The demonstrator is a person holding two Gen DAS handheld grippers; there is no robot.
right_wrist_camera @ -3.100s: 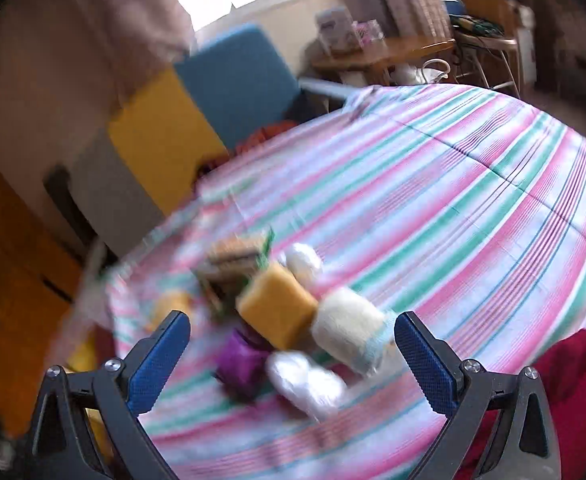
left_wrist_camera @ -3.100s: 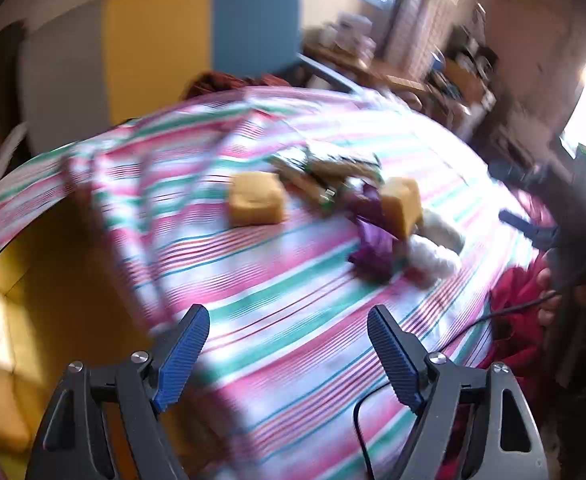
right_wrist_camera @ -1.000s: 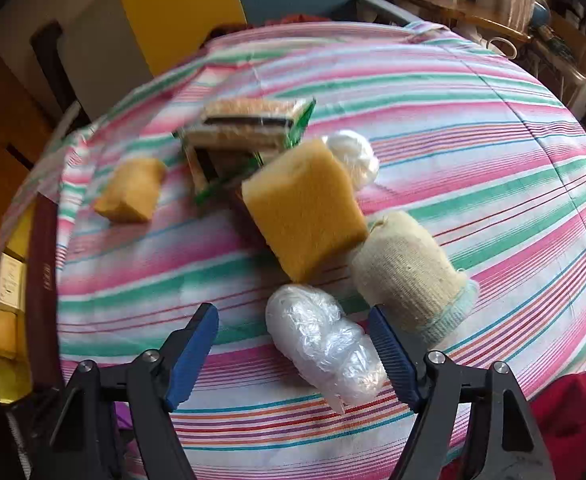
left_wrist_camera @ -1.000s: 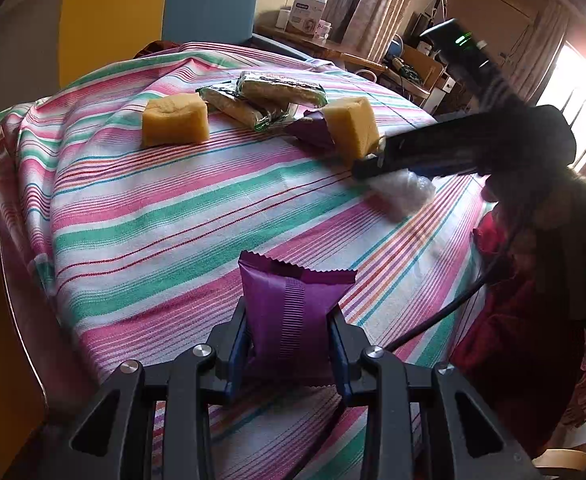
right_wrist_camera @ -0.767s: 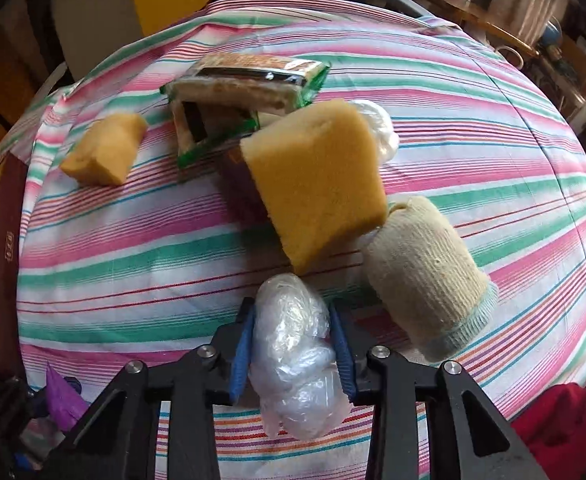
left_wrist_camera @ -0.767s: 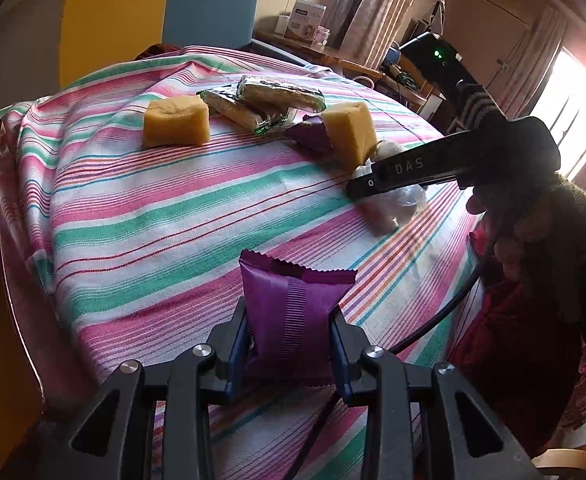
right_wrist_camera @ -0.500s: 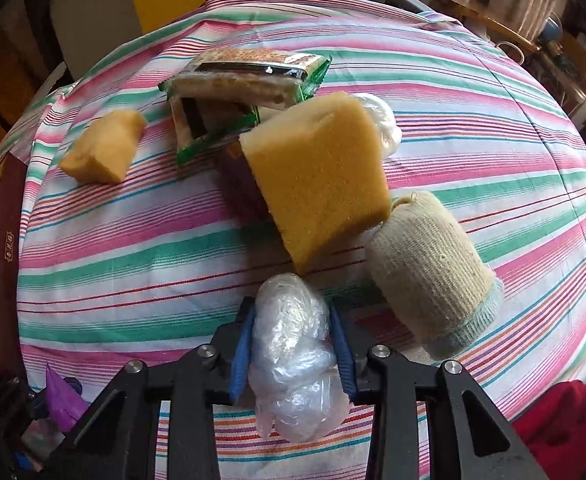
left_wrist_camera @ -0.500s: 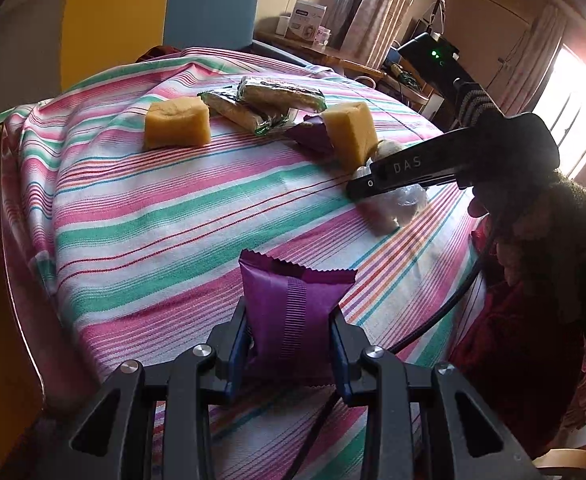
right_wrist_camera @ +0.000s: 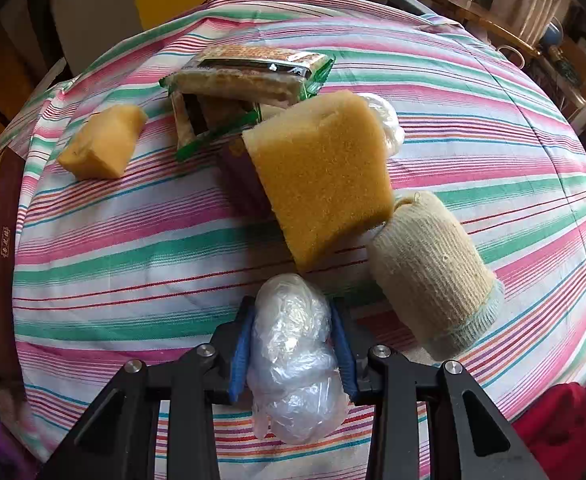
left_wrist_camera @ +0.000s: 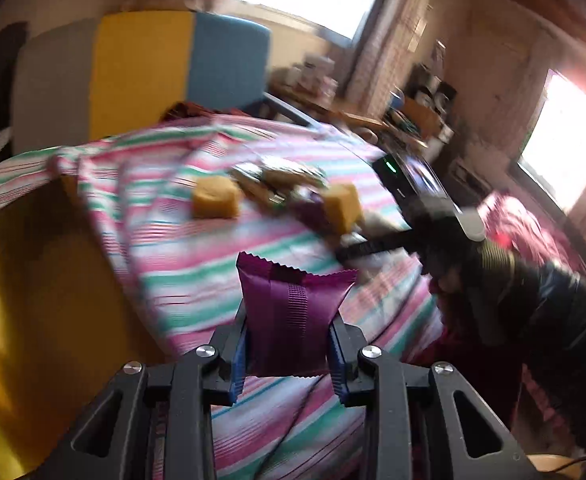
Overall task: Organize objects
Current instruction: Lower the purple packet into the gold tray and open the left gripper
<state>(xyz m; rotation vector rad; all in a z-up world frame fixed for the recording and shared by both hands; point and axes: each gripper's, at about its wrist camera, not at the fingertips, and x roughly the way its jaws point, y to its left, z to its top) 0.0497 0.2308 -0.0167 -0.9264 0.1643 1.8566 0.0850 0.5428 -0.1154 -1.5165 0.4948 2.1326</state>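
Observation:
My left gripper (left_wrist_camera: 289, 356) is shut on a purple snack packet (left_wrist_camera: 291, 316) and holds it above the near left edge of the striped table (left_wrist_camera: 197, 264). My right gripper (right_wrist_camera: 291, 340) is shut on a clear plastic bag bundle (right_wrist_camera: 293, 360) that rests on the striped cloth (right_wrist_camera: 133, 264). Just beyond it lie a large yellow sponge (right_wrist_camera: 325, 176), a rolled beige sock (right_wrist_camera: 433, 272), a second plastic bundle (right_wrist_camera: 385, 120), two green-edged cracker packets (right_wrist_camera: 249, 68) and a small yellow sponge (right_wrist_camera: 101, 144). A purple packet (right_wrist_camera: 241, 168) is half hidden under the large sponge.
A yellow, blue and grey chair (left_wrist_camera: 145, 72) stands behind the table. A cluttered wooden shelf (left_wrist_camera: 373, 120) runs along the back wall. Red cloth (right_wrist_camera: 565, 428) lies at the table's near right edge. The right gripper's body (left_wrist_camera: 425, 208) reaches over the pile in the left wrist view.
My left gripper has lifted and pulled back to the left with the purple packet; its view is blurred. My right gripper stays shut on the plastic bundle, which it closed on about a second ago.

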